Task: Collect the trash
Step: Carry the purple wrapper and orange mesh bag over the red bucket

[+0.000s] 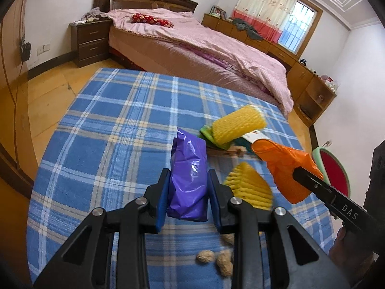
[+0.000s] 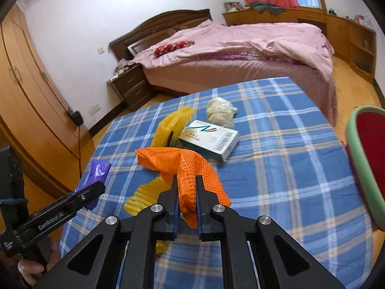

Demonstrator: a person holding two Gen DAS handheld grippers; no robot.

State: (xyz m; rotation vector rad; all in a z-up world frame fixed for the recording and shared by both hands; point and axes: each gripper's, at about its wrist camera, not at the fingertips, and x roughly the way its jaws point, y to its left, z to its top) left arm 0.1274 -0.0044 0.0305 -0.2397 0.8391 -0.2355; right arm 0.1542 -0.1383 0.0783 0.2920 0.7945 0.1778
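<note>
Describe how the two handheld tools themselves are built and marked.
Both are matte black, with angular linkage arms, silver round pivot pins and blue pads inside the fingers. The left tool carries white "GenRobot.AI" lettering on its side, seen from the right wrist view. The right tool shows white "DAS" lettering, seen from the left wrist view.

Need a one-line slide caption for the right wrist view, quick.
Right tongs shut on an orange plastic bag above the blue plaid tablecloth, with a medicine box and yellow foam netting behind.

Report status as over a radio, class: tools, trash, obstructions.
Left tool shut on purple bag. Right tool shut on orange bag. Yellow foam nets, carton on plaid cloth. Nothing blocking.
</note>
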